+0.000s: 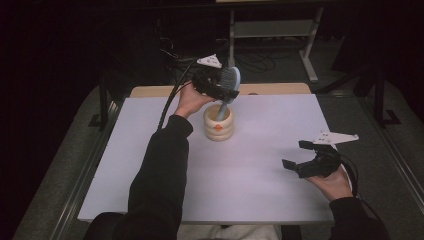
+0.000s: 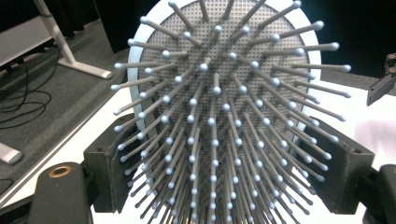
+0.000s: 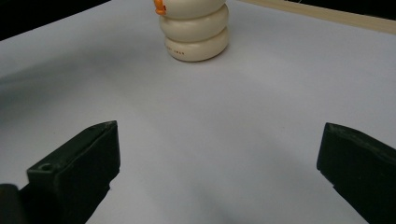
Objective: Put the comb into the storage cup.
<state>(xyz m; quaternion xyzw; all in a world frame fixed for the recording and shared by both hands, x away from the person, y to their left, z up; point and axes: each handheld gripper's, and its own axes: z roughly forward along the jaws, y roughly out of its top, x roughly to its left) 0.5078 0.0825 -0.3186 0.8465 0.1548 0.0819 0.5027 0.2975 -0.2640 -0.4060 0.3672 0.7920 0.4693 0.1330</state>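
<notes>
Blue hairbrush (image 1: 230,79) gripped in left tongs (image 1: 220,85), handle entering cream holder (image 1: 218,123) — next lower, release; right tongs (image 1: 300,156) wide, idle.

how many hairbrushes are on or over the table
1. The hairbrush is gripped in the left gripper, its handle going down into the cream ribbed holder. Any others inside the holder would be hidden.

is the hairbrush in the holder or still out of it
In: the hairbrush has its handle down inside the cream ringed holder, head sticking up and leaning, with the left gripper clamped on its head.
</notes>
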